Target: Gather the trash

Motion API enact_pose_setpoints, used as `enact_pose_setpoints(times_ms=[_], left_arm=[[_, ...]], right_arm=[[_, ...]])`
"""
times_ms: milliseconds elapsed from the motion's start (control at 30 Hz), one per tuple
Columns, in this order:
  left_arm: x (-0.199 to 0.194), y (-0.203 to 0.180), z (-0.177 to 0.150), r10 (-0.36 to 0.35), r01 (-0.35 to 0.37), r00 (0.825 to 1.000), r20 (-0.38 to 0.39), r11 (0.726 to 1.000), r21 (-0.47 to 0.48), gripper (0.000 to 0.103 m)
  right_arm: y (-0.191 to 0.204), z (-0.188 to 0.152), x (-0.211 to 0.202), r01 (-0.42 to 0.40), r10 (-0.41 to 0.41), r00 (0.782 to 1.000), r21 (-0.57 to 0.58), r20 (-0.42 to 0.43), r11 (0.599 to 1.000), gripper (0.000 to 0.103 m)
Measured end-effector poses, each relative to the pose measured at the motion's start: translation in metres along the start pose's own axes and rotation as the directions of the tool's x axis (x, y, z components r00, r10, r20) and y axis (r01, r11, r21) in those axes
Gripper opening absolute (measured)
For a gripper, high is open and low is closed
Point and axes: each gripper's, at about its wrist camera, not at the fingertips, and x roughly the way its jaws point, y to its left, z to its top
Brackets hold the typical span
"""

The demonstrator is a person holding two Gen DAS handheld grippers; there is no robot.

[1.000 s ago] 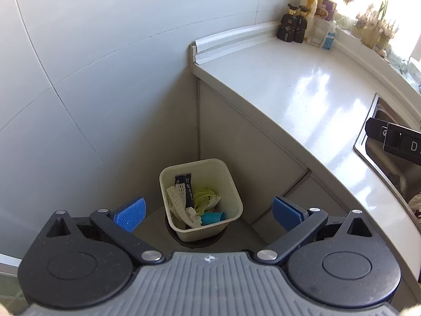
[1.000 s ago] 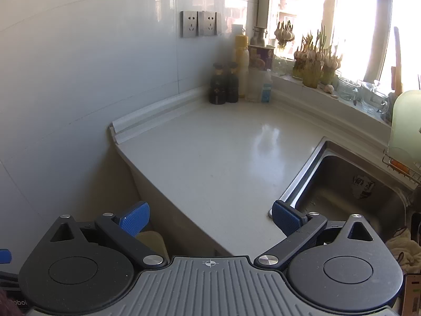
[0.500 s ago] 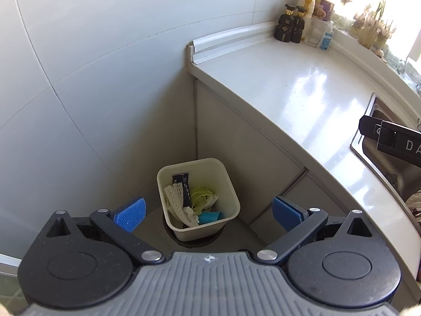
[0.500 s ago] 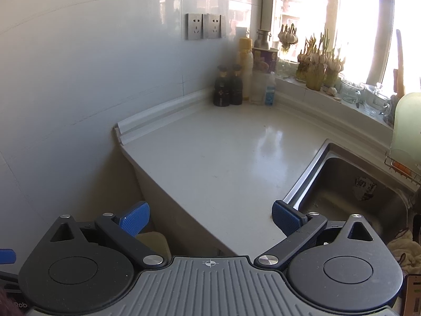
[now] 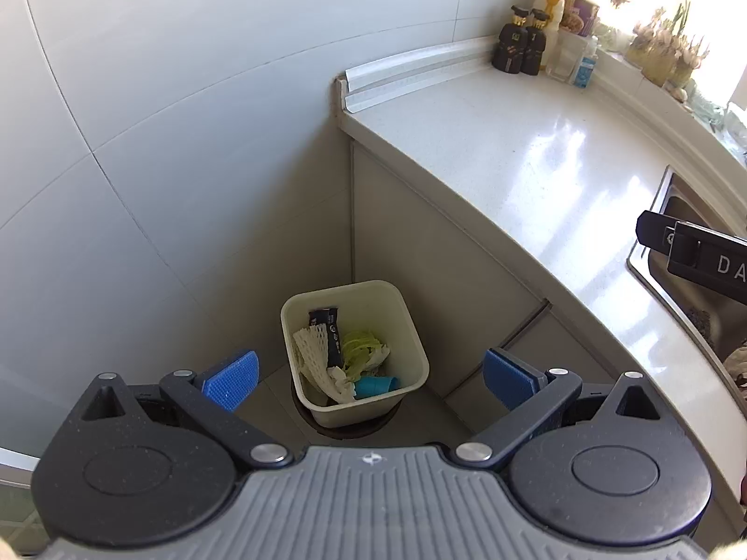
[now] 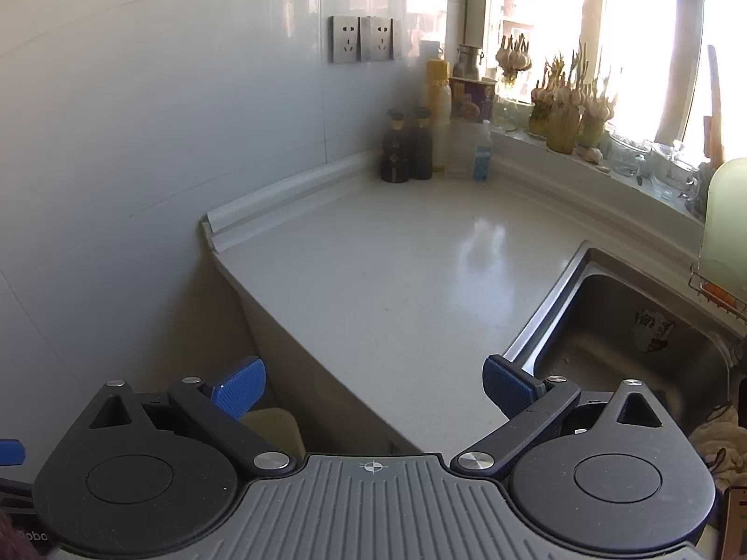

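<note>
I judge the collecting nearly or wholly finished: my left gripper (image 5: 369, 375) hangs above the trash bin (image 5: 355, 354) with its jaws spread wide and nothing between them, and my right gripper (image 6: 371, 389) is equally wide and empty over the countertop (image 6: 397, 280). The bin sits below and just ahead of the left gripper, framed between its blue pads (image 5: 231, 380), tucked on the floor in the corner between the tiled wall (image 5: 163, 116) and the cabinet side (image 5: 420, 252). It is a cream, square, open-topped tub holding white foam netting (image 5: 313, 354), a dark wrapper (image 5: 329, 331), yellow-green leafy scraps (image 5: 362, 347) and a small blue cup (image 5: 376, 385). Ahead of my right gripper I see no loose litter on the counter, so the next move, as I read it, calls for scanning toward the sink (image 6: 630, 350), ahead to its right, before reaching again.
</note>
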Motion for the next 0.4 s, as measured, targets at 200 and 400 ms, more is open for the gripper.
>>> enact_pose_setpoints(times_ms=[200, 400], left_arm=[[0.005, -0.002, 0.003, -0.004, 0.004, 1.000, -0.010, 1.000, 0.000, 0.103], [0.011, -0.007, 0.008, -0.004, 0.004, 1.000, -0.020, 1.000, 0.000, 0.103]], right_arm=[[-0.003, 0.001, 0.006, 0.003, -0.003, 1.000, 0.004, -0.008, 1.000, 0.101], [-0.007, 0.002, 0.016, -0.003, 0.003, 1.000, -0.001, -0.021, 1.000, 0.101]])
